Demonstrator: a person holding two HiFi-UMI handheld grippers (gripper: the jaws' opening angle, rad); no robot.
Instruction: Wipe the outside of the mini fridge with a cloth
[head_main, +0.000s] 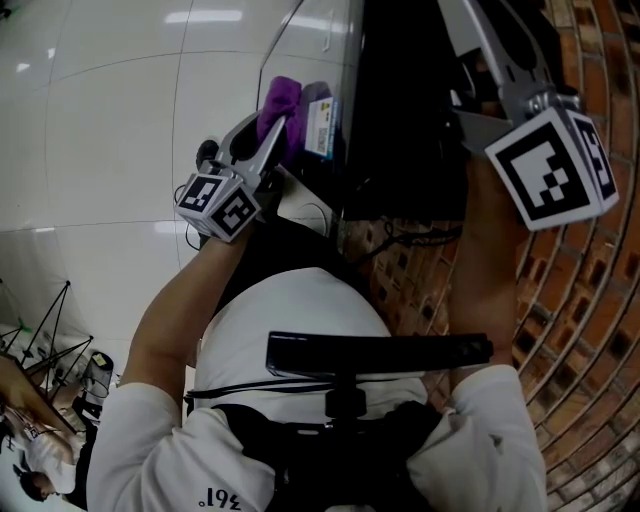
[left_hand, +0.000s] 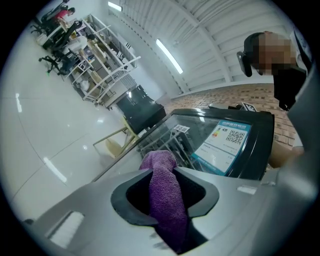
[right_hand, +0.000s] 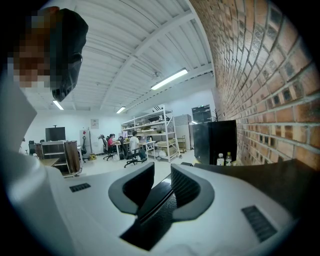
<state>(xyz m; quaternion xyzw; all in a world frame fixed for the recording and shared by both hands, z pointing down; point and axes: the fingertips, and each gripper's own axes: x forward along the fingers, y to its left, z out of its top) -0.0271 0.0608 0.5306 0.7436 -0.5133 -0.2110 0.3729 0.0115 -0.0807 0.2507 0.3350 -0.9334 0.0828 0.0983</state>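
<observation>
Purple cloth (left_hand: 167, 200) pinched between jaws of left hand-held gripper (left_hand: 164, 176), free end bunched past fingertips. Sits at glass door (left_hand: 200, 132) of mini fridge (head_main: 400, 120), just beside blue-edged label (left_hand: 227, 142); contact with glass not resolvable. Points roughly level at door front. Right hand-held gripper (right_hand: 162, 172) up at black fridge top, near brick wall (right_hand: 260, 90); closes on dark panel edge running between jaws. Glossy white floor (head_main: 100, 150) beyond fridge on left side.
</observation>
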